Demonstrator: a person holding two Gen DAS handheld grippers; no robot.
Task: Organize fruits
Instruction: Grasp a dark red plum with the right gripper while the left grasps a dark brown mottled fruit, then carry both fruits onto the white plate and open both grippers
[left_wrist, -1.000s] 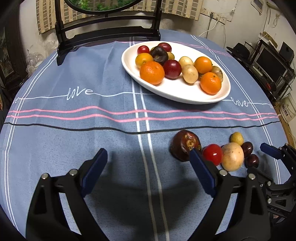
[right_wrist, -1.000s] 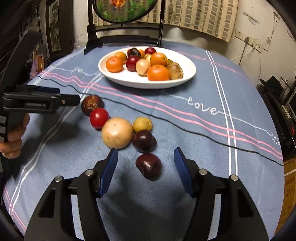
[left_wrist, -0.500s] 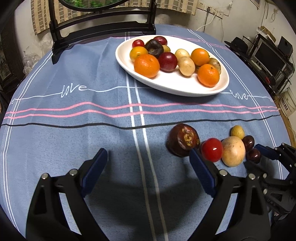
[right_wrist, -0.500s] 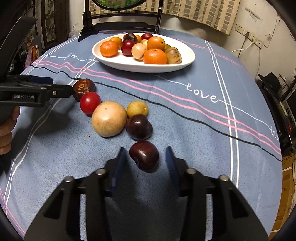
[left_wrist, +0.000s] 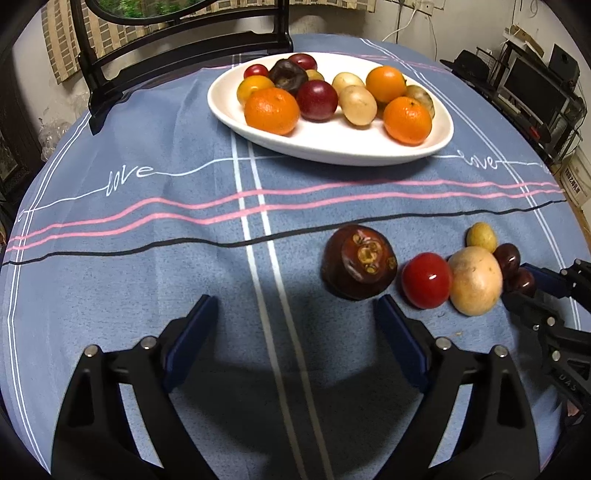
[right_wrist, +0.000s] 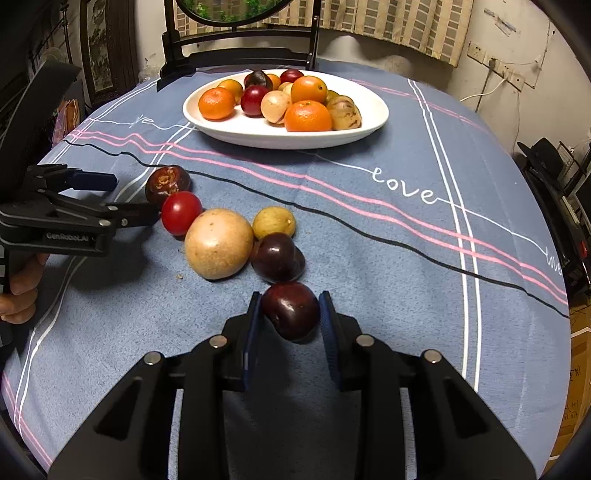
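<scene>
**Right gripper closing on plum, left waiting wide**

Landmark: big tan fruit (right_wrist: 218, 243) on the cloth (right_wrist: 388, 258).

Left of it: left gripper (left_wrist: 291, 325) is hovering with jaws spread wide, holding nothing. Mangosteen (left_wrist: 359, 262) is sitting just ahead of its right finger, not between the fingers. Tomato (right_wrist: 181, 213) is touching the tan fruit's left side.

Right of it: small yellow fruit (right_wrist: 273, 222) and a dark plum (right_wrist: 277, 257) are sitting against it. Just nearer the camera, a second plum (right_wrist: 291, 311) is sitting between the pads of the right gripper (right_wrist: 290, 317), jaws narrowed to about its width; both pads are at the skin or nearly so, firm contact hard to confirm.

Beyond it: plate (right_wrist: 236, 131) is already holding oranges, plums and pale fruit.

Judging the step: finishing the grasp. Squeezing gently, since the plum is round and glossy and likely to squirt out. Keeping the pads centred on its widest part, lifting straight up to avoid nudging the neighbouring plum, then carrying to bare space on the plate's near side.
</scene>
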